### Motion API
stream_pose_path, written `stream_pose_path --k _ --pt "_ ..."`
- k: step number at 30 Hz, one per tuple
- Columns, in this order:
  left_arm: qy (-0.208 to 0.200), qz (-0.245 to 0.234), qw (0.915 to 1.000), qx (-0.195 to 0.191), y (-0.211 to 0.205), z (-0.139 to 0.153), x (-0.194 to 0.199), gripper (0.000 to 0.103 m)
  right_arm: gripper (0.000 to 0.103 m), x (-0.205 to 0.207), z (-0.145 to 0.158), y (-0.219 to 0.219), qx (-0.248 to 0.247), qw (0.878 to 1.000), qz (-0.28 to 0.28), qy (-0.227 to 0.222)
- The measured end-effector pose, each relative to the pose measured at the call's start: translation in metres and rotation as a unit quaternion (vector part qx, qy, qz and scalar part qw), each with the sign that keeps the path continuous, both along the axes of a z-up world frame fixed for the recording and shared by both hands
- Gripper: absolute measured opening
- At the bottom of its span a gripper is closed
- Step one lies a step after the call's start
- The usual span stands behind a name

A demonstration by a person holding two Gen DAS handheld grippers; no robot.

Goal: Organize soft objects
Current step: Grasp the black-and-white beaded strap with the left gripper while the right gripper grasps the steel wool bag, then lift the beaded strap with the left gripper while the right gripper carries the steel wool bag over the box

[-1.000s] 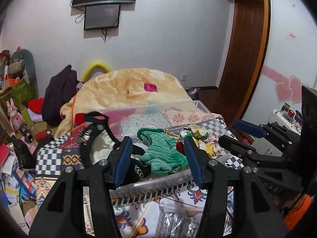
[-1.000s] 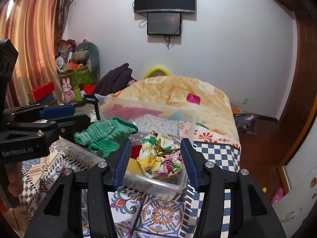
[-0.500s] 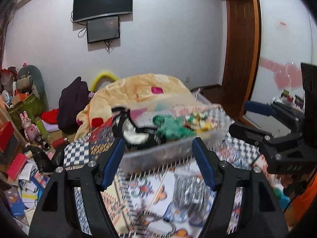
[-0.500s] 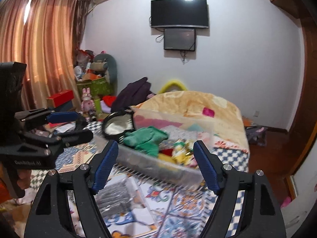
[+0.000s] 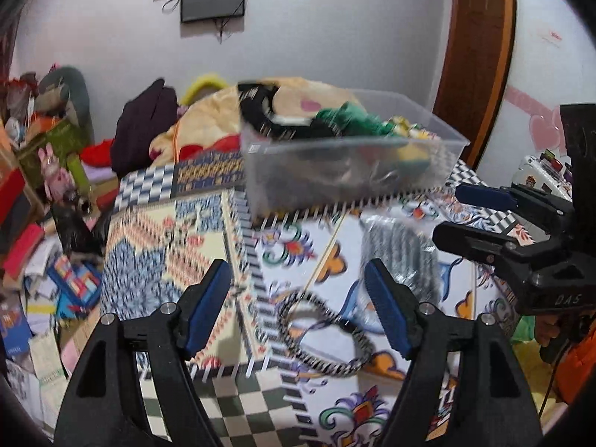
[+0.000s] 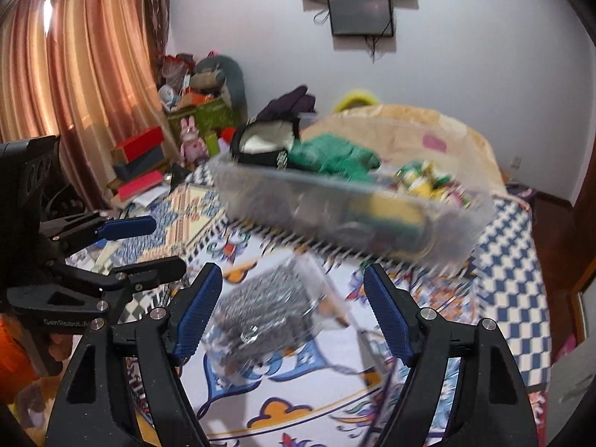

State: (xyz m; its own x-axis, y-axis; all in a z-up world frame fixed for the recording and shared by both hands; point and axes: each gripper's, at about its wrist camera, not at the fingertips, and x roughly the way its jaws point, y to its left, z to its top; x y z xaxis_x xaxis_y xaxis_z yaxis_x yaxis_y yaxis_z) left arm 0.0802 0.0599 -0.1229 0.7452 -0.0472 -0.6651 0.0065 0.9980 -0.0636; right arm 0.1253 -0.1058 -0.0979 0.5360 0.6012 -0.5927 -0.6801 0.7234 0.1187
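Both tools have pulled back from the bin since a second ago, when their fingers framed its contents up close; more of the patterned bed now shows between them. The left tool [image 5: 298,303] hangs with its fingers apart and empty, over a black-and-white band [image 5: 323,335] lying on the bedspread [image 5: 156,257]. The right tool [image 6: 294,311] is likewise spread wide, holding nothing, above a clear packet [image 6: 264,309] of grey material. The clear plastic bin [image 5: 350,164] sits on the bed well beyond both tools, blurred. Inside it lie a black-trimmed item [image 5: 260,111], a green knit [image 5: 350,121] in the middle, and yellow floral cloth [image 6: 428,182] at its right end.
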Motion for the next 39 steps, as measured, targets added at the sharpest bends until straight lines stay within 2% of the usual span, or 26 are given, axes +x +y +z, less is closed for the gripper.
stream_pose_path --k 4,9,14,19,21,23,25,32,39 --pt "0.008 0.016 0.9998 -0.006 0.010 -0.014 -0.003 0.070 0.076 -0.001 -0.016 0.014 -0.018 1.000 0.013 0.018" --pt "0.024 0.007 0.9997 -0.009 0.012 -0.029 -0.003 0.054 0.076 -0.002 -0.030 0.022 -0.036 0.998 0.021 0.035" --pt "0.021 -0.008 0.9995 -0.023 0.011 -0.032 -0.002 0.037 0.075 -0.004 -0.037 0.024 -0.047 0.998 0.025 0.036" --pt "0.022 -0.024 0.9986 -0.041 0.008 -0.033 -0.004 0.025 0.055 -0.005 -0.036 0.018 -0.046 0.998 0.020 0.028" --pt "0.024 -0.023 0.9982 -0.049 0.010 -0.033 -0.003 0.023 0.049 -0.006 -0.035 0.015 -0.045 0.998 0.020 0.028" --pt "0.026 -0.023 0.9975 -0.061 0.011 -0.033 -0.003 0.015 0.041 -0.006 -0.034 0.013 -0.038 0.999 0.024 0.031" --pt "0.030 -0.019 0.9979 -0.055 0.011 -0.034 -0.003 0.005 0.037 -0.007 -0.032 0.011 -0.034 0.999 0.026 0.030" --pt "0.027 -0.027 0.9986 -0.037 0.000 -0.030 -0.009 0.005 0.028 -0.012 -0.023 0.005 -0.024 0.999 0.024 0.022" --pt "-0.006 -0.023 0.9992 -0.032 -0.003 0.000 -0.006 0.005 0.028 -0.013 0.001 -0.013 0.004 1.000 0.011 0.003"
